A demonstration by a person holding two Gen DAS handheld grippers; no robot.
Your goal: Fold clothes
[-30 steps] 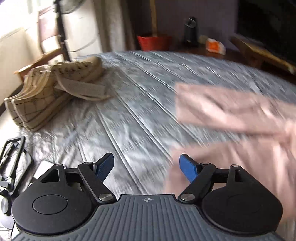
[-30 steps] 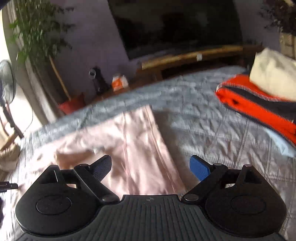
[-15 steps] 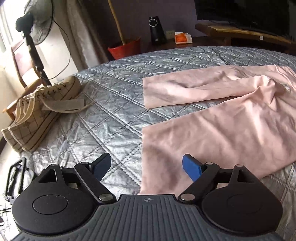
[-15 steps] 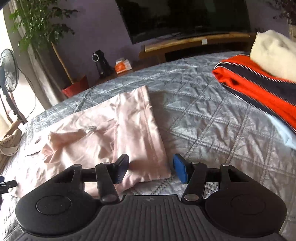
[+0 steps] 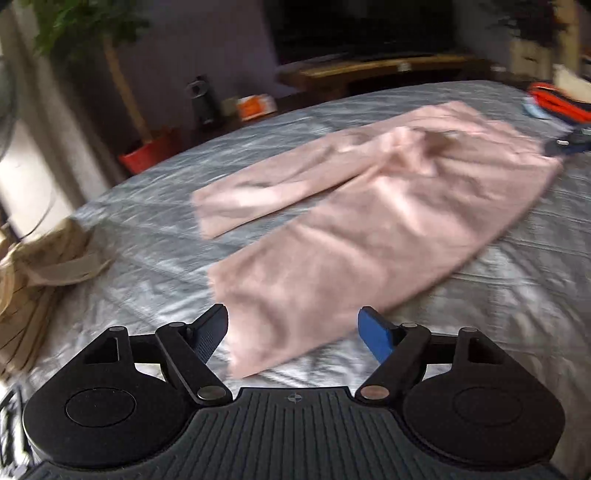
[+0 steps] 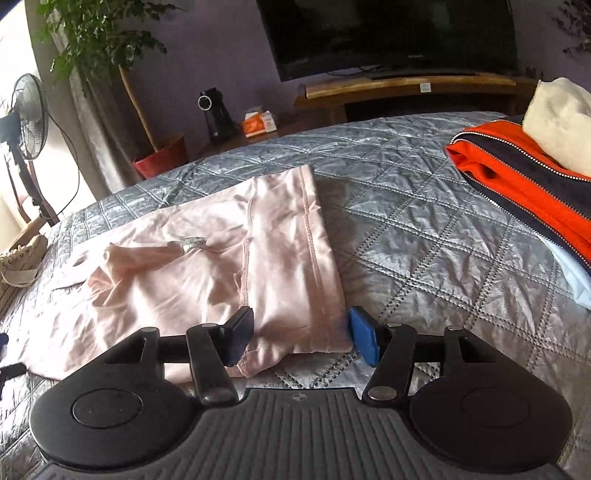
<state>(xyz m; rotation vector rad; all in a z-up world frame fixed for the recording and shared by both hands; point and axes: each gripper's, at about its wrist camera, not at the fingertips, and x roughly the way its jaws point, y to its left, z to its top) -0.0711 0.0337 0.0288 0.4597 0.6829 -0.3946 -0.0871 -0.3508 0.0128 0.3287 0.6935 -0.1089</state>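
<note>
A purple wall (image 6: 229, 48) is seen at the back, with a dark TV (image 6: 391, 33) set above a long wooden shelf (image 6: 406, 86). A leafy plant (image 6: 92, 40) in a red pot (image 6: 162, 157) is parked by the bright window side, next to a standing fan (image 6: 27, 116). The bed is covered by a grey quilt (image 6: 424, 229).

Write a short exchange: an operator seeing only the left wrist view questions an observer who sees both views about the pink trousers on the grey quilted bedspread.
Operator: Has the right gripper got the cloth?
Observer: The right gripper straddles the waistband corner of the pale pink cotton trousers; its jaws are opening, not pinching.
Operator: What's that orange blur beyond?
Observer: An orange and navy zipped jacket, with a cream folded cloth resting on it.
</note>
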